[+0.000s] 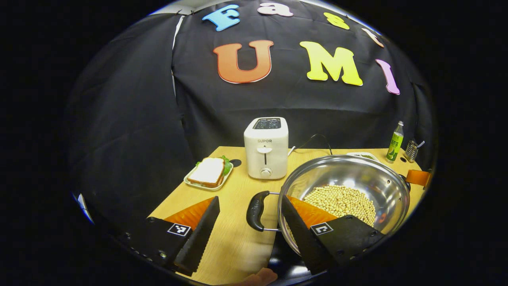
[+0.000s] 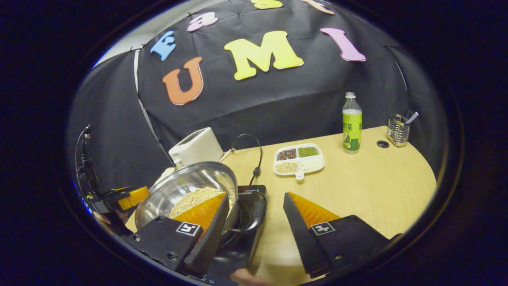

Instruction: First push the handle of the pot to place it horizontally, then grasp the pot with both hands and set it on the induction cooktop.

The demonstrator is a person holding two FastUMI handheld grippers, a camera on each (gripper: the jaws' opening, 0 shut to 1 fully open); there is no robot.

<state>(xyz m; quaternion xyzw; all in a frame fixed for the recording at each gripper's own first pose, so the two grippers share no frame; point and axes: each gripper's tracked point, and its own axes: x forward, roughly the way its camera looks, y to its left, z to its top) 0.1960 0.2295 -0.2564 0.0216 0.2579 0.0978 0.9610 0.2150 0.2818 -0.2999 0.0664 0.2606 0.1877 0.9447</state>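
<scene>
- My left gripper [image 1: 250, 222] has two wedge-shaped fingers with serrated inner edges, on mounts with visible screws.
- Each mount carries a small square black-and-white marker.
- My right gripper [image 2: 254, 222] is built alike, with the same markers.

Left gripper [image 1: 250, 222]: jaws wide apart. Right gripper [image 2: 254, 216]: jaws wide apart. Neither grips anything.
</scene>
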